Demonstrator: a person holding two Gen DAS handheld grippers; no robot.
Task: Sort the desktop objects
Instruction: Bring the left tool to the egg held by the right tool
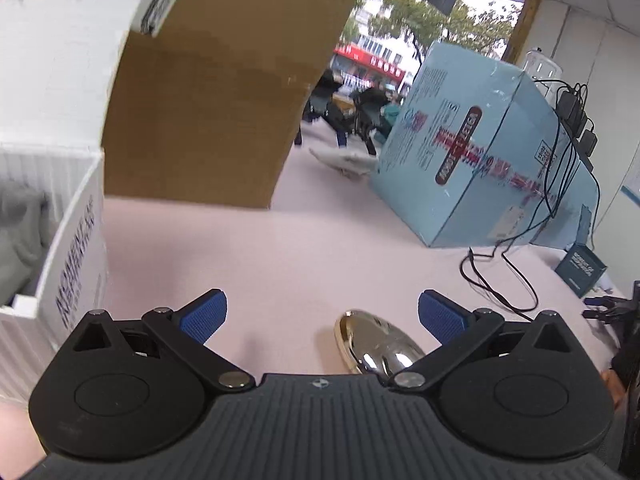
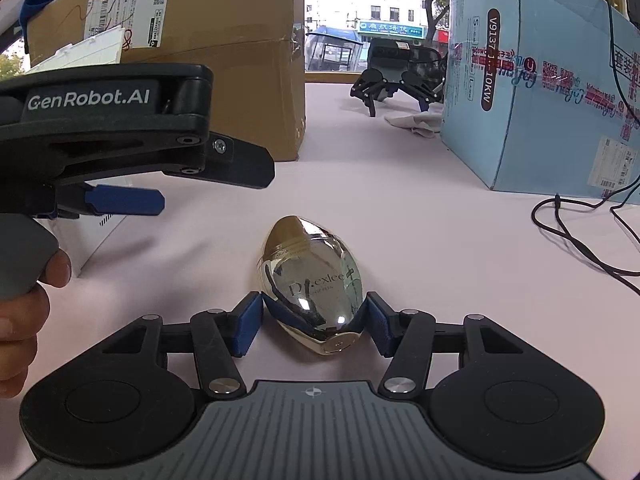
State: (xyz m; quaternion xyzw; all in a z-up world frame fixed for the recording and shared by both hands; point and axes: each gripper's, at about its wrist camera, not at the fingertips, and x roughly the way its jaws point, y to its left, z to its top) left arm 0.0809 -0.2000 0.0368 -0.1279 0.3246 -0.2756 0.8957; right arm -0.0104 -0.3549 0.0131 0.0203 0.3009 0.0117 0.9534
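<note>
A shiny gold egg-shaped bottle (image 2: 310, 276) with dark lettering lies on the pale pink tabletop (image 2: 420, 240). My right gripper (image 2: 314, 316) is shut on its near end, with a blue pad touching each side. In the left wrist view, the bottle (image 1: 372, 344) shows just past the right finger, partly hidden by the gripper body. My left gripper (image 1: 322, 316) is open with nothing between its blue pads (image 1: 204, 316). Seen from the right wrist, the left gripper (image 2: 124, 202) hovers above the table to the bottle's left, held by a hand (image 2: 24, 312).
A brown cardboard box (image 2: 224, 40) stands at the back left, with a white open box (image 1: 76, 256) beside it. At right is a large light blue carton (image 2: 552, 92), with black cables (image 2: 580, 240) trailing over the table. Black grippers (image 2: 396, 76) and a white cloth (image 2: 416, 124) lie at the far edge.
</note>
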